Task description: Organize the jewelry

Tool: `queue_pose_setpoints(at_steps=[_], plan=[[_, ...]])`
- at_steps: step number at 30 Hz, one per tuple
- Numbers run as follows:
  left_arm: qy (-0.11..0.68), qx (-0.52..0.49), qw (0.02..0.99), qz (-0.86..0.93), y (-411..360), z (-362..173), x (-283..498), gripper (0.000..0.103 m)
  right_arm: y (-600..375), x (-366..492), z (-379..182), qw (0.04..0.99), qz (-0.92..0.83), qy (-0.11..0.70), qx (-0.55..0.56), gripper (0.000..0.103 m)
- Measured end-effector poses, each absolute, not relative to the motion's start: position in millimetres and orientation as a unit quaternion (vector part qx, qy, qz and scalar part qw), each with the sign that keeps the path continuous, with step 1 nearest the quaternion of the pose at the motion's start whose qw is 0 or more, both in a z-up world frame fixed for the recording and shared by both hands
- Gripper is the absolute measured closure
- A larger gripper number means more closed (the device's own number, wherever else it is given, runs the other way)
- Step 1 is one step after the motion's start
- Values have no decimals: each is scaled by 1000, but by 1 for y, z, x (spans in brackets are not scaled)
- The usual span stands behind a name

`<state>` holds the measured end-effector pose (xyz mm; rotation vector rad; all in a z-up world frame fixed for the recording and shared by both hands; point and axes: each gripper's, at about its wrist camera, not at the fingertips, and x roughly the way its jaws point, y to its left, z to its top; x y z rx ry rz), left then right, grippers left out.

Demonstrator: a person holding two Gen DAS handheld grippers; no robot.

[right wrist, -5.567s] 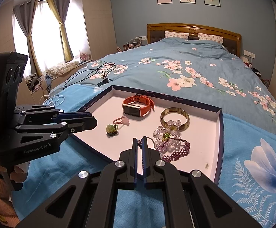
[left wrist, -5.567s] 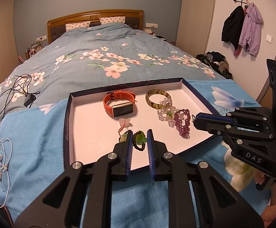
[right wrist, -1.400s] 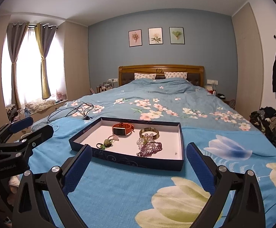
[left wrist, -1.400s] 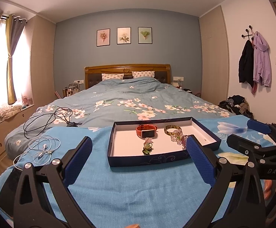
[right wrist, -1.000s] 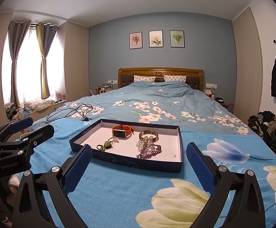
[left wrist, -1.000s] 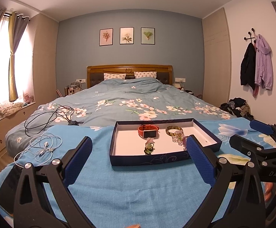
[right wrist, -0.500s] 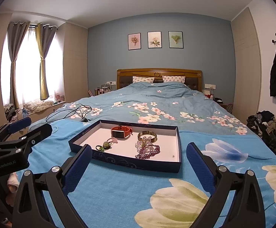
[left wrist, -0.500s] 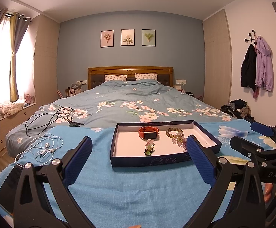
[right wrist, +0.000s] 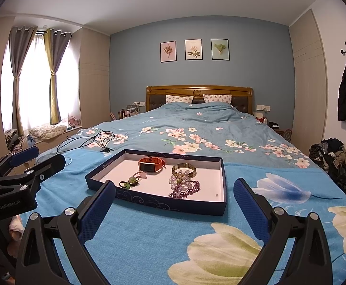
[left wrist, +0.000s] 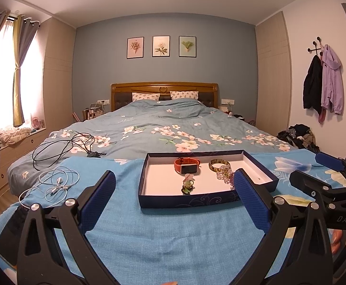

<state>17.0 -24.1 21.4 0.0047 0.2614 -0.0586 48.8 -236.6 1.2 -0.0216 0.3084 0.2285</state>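
The tray (left wrist: 203, 200) sits on the blue blanket (left wrist: 173, 237) at the foot of the bed, dead ahead of both tools and well apart from them; its long side runs across the view. All the jewelry in sight lies inside it: the orange watch (right wrist: 150, 165) at the back, the gold bangle (right wrist: 184, 169) to the right of the watch, the clear and purple beads (right wrist: 184, 186) in a heap touching the bangle's near side, and the small green and pink piece (right wrist: 132, 180) toward the near left; whether the beads are one string or several tangled together is hard to tell from here.

The left gripper (left wrist: 173, 199) is spread wide and carries nothing; the right gripper (right wrist: 173, 204) likewise stands wide apart and empty, held back over the blanket.

Both stand about equally far from the tray; the beads and bangle lie on the right gripper's side, the green and pink piece on the left gripper's. The pieces already lie gathered in the tray, which fits either a finished sorting or a tray still awaiting tidier spacing.
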Motion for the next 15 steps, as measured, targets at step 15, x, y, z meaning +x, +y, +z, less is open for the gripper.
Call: queue_pose_setpoints(at_steps=[15], plan=[[134, 3, 991, -26, -24, 19, 17, 6, -237, 49, 1, 981, 112, 155, -12, 7]])
